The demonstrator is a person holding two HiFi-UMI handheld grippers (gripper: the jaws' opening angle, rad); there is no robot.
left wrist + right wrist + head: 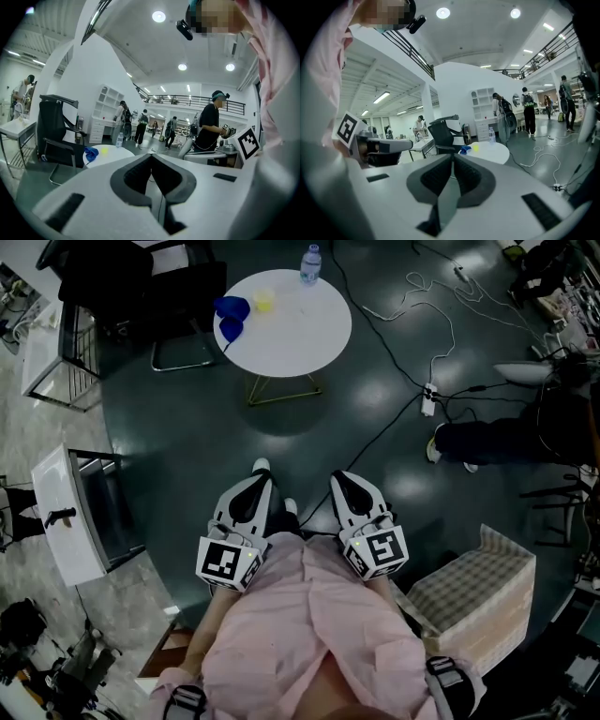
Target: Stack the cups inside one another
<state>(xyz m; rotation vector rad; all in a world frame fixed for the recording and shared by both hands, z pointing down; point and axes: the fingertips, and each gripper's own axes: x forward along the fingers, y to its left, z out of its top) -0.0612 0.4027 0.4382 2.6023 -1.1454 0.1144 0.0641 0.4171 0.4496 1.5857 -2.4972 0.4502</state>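
Two blue cups [232, 307] [231, 329] and a yellow cup [264, 302] sit on the left side of a round white table [309, 334], far ahead of me. The blue cups [91, 153] [464, 150] and the yellow cup [104, 150] [475, 148] look small in both gripper views. My left gripper [259, 468] and right gripper [339, 476] are held close to my body, side by side, well short of the table. Both are shut with nothing between the jaws.
A water bottle [311, 264] stands at the table's far edge. A black chair [141, 287] is left of the table. Cables and a power strip [428, 399] lie on the floor to the right. A checked box [478, 596] is at my right, white desks [70, 512] at my left. Several people stand beyond.
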